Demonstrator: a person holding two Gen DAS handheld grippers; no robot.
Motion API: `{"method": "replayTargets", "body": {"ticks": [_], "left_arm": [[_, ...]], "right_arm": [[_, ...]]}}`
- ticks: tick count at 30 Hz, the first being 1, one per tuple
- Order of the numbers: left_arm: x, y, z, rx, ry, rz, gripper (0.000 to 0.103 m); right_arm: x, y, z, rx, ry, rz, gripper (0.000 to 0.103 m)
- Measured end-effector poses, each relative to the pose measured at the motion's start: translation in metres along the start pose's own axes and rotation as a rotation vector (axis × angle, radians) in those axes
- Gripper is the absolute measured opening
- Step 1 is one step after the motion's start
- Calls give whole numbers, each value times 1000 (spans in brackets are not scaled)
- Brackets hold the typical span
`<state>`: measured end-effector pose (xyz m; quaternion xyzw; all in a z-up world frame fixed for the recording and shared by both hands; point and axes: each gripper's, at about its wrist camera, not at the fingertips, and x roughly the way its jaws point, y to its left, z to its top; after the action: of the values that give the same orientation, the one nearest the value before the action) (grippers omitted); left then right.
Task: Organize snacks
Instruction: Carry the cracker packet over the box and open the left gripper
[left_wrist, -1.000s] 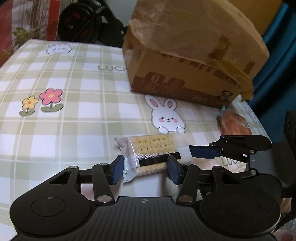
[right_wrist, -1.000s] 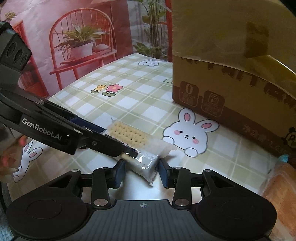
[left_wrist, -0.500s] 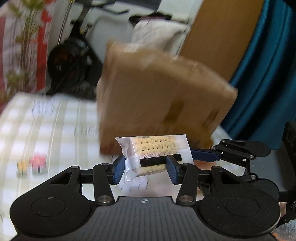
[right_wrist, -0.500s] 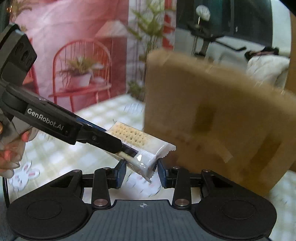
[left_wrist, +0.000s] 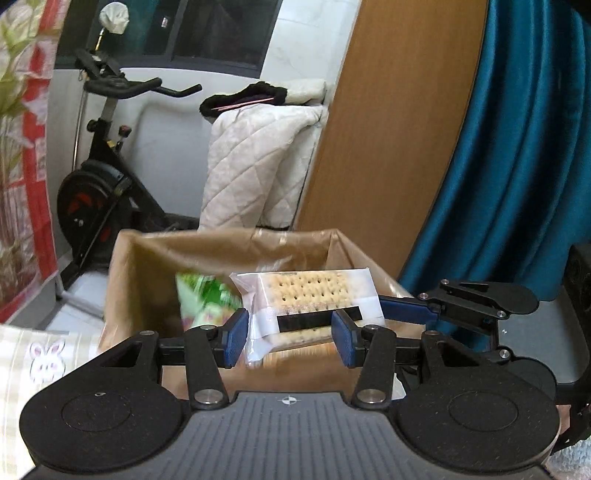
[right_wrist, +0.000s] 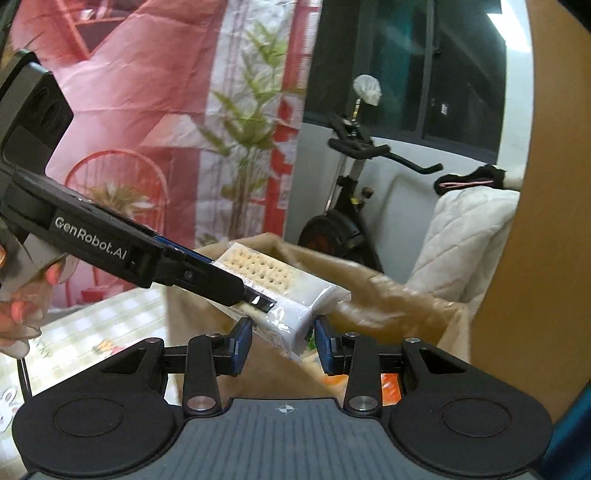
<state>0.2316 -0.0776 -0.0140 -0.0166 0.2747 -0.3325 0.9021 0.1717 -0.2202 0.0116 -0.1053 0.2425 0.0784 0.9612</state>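
In the left wrist view, the left gripper (left_wrist: 288, 332) sits low in the middle of the frame, its blue pads pinching the long sides of a clear-wrapped cracker packet (left_wrist: 308, 306). The right gripper (left_wrist: 402, 312) reaches in from the right edge and clamps the packet's right end, so both grippers hold the same packet. The packet hangs in the air just in front of and above the open cardboard box (left_wrist: 236, 254), which fills the lower middle of the frame; inside the box, to the left of the packet, lies a green and white snack bag (left_wrist: 203, 299) (blurred, so its print cannot be read). At the lower left edge a strip of checked tablecloth (left_wrist: 44, 354) with a bunny drawing shows.

In the right wrist view the right gripper (right_wrist: 284, 345) is low in the middle, its pads pressed on the near end of the cracker packet (right_wrist: 280, 291), which tilts up toward the left. The left gripper (right_wrist: 240, 291) comes in from the left edge, held by a hand (right_wrist: 26, 306), and grips the packet's middle. Behind and below stands the cardboard box (right_wrist: 388, 299), with something orange (right_wrist: 389, 387) inside at lower right.

Further back stand an exercise bike (left_wrist: 99, 177), a quilted white cover (left_wrist: 258, 166) and a teal curtain (left_wrist: 517, 147).
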Motion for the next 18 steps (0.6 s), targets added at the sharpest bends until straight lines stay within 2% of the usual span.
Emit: {"method": "replayTargets", "body": {"ticks": [5, 9, 15, 18], "left_arm": [[36, 8, 16, -8, 31, -5, 52], [51, 19, 16, -49, 62, -4, 52], [70, 21, 17, -74, 89, 22, 52], [68, 18, 16, -57, 88, 42, 54]], "right_arm": [[27, -33, 4, 24, 25, 7, 34], [48, -49, 0, 60, 66, 14, 34], [64, -53, -11, 92, 99, -4, 37], [66, -53, -15, 113, 113, -57, 42]]}}
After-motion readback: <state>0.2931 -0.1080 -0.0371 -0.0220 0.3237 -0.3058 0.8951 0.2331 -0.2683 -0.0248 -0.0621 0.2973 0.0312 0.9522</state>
